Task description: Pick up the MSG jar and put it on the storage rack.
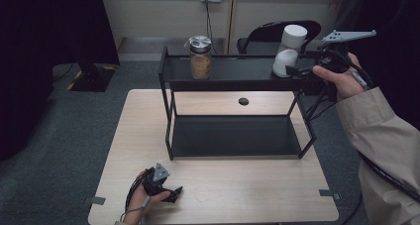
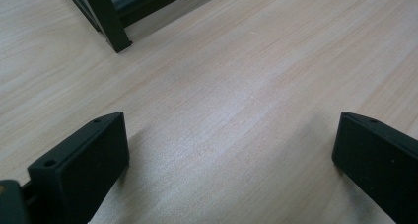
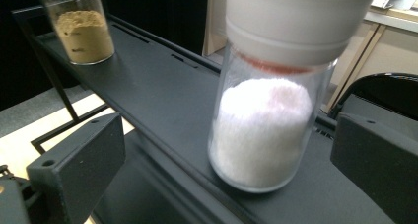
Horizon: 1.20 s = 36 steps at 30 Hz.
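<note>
On the rack's top shelf, the right gripper stands spread wide around the white-powder jar, pads clear of it. Low on the pale wooden table, the left gripper gapes empty; grey carpet surrounds.

Rack: black, two shelves, on wooden table
Top shelf: white jar at right; brown-filled jar further left
Right gripper: beside white jar
Left gripper: on table, near edge
</note>
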Each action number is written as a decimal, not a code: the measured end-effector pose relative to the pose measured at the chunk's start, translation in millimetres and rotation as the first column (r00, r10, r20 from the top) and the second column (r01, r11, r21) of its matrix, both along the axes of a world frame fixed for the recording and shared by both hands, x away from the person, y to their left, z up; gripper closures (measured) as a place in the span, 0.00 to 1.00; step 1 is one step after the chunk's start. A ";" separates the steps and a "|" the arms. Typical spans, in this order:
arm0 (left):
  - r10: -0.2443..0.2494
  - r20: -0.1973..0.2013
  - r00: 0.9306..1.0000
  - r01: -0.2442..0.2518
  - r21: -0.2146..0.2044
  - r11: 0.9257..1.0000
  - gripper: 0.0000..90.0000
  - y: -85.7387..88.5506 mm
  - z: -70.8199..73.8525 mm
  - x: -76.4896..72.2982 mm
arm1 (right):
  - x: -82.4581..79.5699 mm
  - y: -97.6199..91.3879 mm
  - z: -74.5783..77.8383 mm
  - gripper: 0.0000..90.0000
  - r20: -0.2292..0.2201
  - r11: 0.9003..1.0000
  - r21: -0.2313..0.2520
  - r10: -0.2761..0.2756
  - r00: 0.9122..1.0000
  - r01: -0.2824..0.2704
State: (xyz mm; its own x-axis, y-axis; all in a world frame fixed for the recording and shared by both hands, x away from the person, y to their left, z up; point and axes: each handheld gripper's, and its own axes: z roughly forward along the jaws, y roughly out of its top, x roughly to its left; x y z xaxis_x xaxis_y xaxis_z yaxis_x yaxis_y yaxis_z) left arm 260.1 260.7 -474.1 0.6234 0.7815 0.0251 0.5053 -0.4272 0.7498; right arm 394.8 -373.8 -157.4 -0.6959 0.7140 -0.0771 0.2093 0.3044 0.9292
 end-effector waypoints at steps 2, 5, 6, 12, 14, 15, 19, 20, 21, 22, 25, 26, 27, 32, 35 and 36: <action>0.000 0.000 1.000 0.000 0.000 1.000 0.00 0.0 0.0 0.0 | -3.8 -3.3 -3.3 0.00 -0.002 1.000 0.007 0.008 1.000 -0.008; 0.000 0.000 1.000 0.000 0.001 1.000 0.00 0.0 0.1 0.1 | -11.1 -9.0 -10.0 0.00 -0.002 1.000 0.012 0.021 1.000 -0.021; 0.000 0.000 1.000 0.000 0.000 1.000 0.00 0.0 0.0 0.0 | -11.1 -9.0 -10.0 0.00 -0.002 1.000 0.012 0.021 1.000 -0.021; 0.000 0.000 1.000 0.000 0.000 1.000 0.00 0.0 0.0 0.0 | -24.4 -17.6 -28.1 0.00 -0.008 0.999 0.015 0.037 0.999 -0.037; 0.000 0.000 1.000 0.000 0.000 1.000 0.00 0.0 0.0 0.0 | -25.8 -18.5 -30.7 0.00 -0.006 0.999 0.017 0.038 0.999 -0.038; 0.000 0.002 1.000 0.000 -0.001 1.000 0.00 0.0 -0.5 -0.2 | -26.9 -20.3 -34.7 0.00 -0.010 0.999 0.022 0.044 0.999 -0.044; 0.000 0.003 1.000 0.000 -0.001 1.000 0.00 0.0 -0.6 -0.2 | -33.3 -24.5 -48.8 0.00 -0.010 0.999 0.041 0.034 0.999 -0.034; 0.001 0.003 1.000 -0.001 -0.002 1.000 0.00 0.0 -0.7 -0.3 | -35.5 -25.1 -53.0 0.00 -0.011 0.998 0.053 0.024 1.000 -0.023; 0.002 0.002 1.000 -0.002 -0.003 1.000 0.00 0.0 -0.7 -0.3 | -36.2 -26.4 -56.5 0.00 -0.019 0.998 0.060 0.025 1.000 -0.023; 0.002 0.002 1.000 -0.002 -0.004 1.000 0.00 -0.1 -0.8 -0.4 | -36.7 -27.7 -59.8 0.00 -0.024 0.998 0.061 0.030 0.999 -0.028; -0.002 0.001 1.000 0.002 0.003 1.000 0.00 0.1 0.0 0.1 | -41.2 -28.6 -73.6 0.00 -0.021 0.998 0.046 0.040 0.999 -0.039; -0.002 0.001 1.000 0.002 0.003 1.000 0.00 0.1 0.0 0.1 | -42.9 -28.6 -77.5 0.00 -0.019 0.998 0.045 0.042 0.999 -0.041; -0.002 0.001 1.000 0.002 0.003 1.000 0.00 0.1 0.0 0.1 | -44.8 -28.5 -81.5 0.00 -0.018 0.998 0.045 0.044 0.999 -0.043; -0.002 0.001 1.000 0.002 0.003 1.000 0.00 0.1 -0.1 0.1 | -52.3 -29.0 -96.8 0.00 -0.014 0.997 0.039 0.068 0.998 -0.068; -0.002 0.002 1.000 0.002 0.003 1.000 0.00 0.1 -0.1 0.0 | -59.0 -29.4 -110.9 0.00 -0.011 0.996 0.057 0.077 0.997 -0.076; -0.002 0.002 1.000 0.002 0.003 1.000 0.00 0.1 0.0 0.1 | -60.5 -31.4 -121.0 0.00 -0.013 0.993 0.067 0.099 0.995 -0.098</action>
